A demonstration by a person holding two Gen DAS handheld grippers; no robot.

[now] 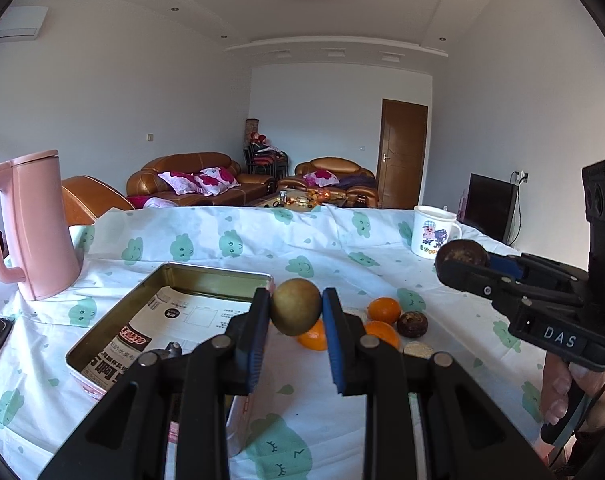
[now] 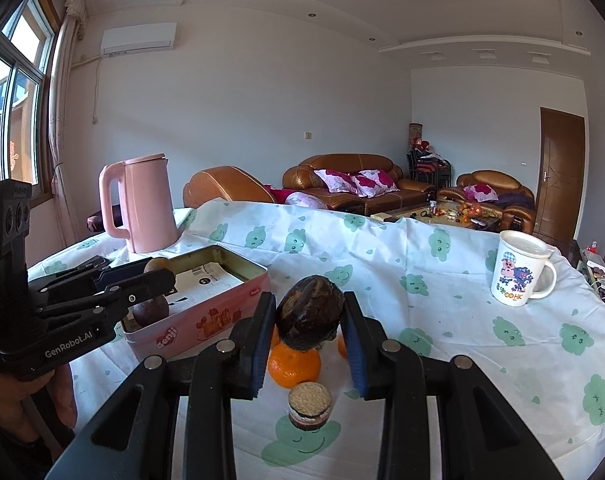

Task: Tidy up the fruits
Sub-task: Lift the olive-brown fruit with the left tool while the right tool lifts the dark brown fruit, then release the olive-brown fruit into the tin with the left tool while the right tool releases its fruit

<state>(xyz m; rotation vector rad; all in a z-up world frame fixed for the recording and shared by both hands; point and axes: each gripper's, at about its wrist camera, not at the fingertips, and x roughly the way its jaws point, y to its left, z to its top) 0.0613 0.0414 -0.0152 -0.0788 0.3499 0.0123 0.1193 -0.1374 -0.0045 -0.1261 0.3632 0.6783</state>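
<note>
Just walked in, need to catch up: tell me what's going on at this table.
A person is sorting fruit with two handheld grippers. The left gripper holds a greenish-brown fruit beside the open tin; the right gripper holds a dark fruit above the oranges. Both are off the table.

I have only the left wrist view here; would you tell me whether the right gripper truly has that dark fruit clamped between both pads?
Observer: Yes. The right wrist view shows the right gripper with both blue pads pressed against the dark wrinkled fruit.
Operator: Thank you. What sits below it in that view?
Observer: An orange, and nearer the camera a sandwich biscuit standing on its edge.
Operator: And what does the tin's outer wall look like?
Observer: The tin is pink outside, with "Genji" lettering.
</note>
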